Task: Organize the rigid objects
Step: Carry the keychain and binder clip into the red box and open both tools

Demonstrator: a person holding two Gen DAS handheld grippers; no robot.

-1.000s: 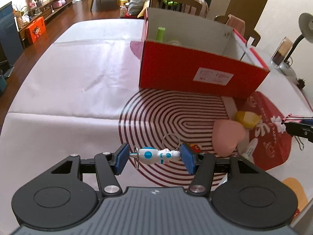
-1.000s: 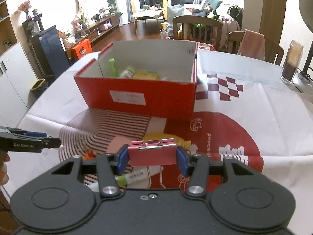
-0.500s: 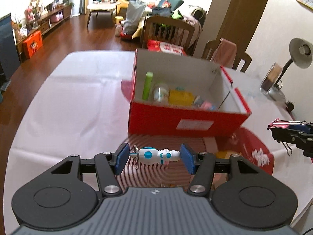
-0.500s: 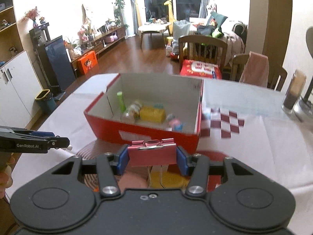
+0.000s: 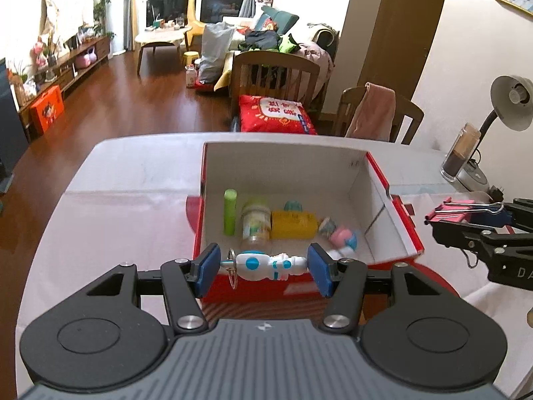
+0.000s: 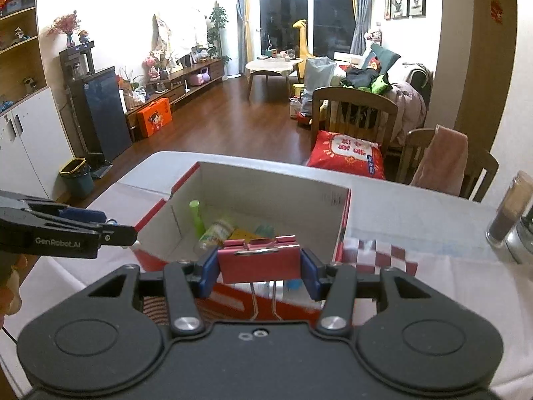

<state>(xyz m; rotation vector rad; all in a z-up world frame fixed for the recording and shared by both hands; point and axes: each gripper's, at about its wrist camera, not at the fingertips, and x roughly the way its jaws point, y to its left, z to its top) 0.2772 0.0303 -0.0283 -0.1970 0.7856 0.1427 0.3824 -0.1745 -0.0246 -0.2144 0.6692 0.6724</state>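
My left gripper (image 5: 265, 266) is shut on a small white and blue robot keychain (image 5: 266, 264), held above the near wall of the open red box (image 5: 396, 220). My right gripper (image 6: 260, 264) is shut on a pink binder clip (image 6: 260, 261), held above the box's near right corner (image 6: 343, 233). The clip also shows at the right of the left wrist view (image 5: 459, 211). Inside the box lie a green tube (image 5: 230, 211), a small bottle (image 5: 256, 223), a yellow pack (image 5: 293, 224) and a pink item (image 5: 343, 236).
The box stands on a white and red tablecloth (image 5: 116, 206). A desk lamp (image 5: 511, 106) and a jar (image 5: 461, 155) stand at the table's right. Wooden chairs (image 5: 276, 73) and a red cushion (image 5: 276, 113) are behind the table.
Both grippers have risen with their objects and moved toward the box, so its inside now shows from above. The items left on the cloth have dropped out of view.
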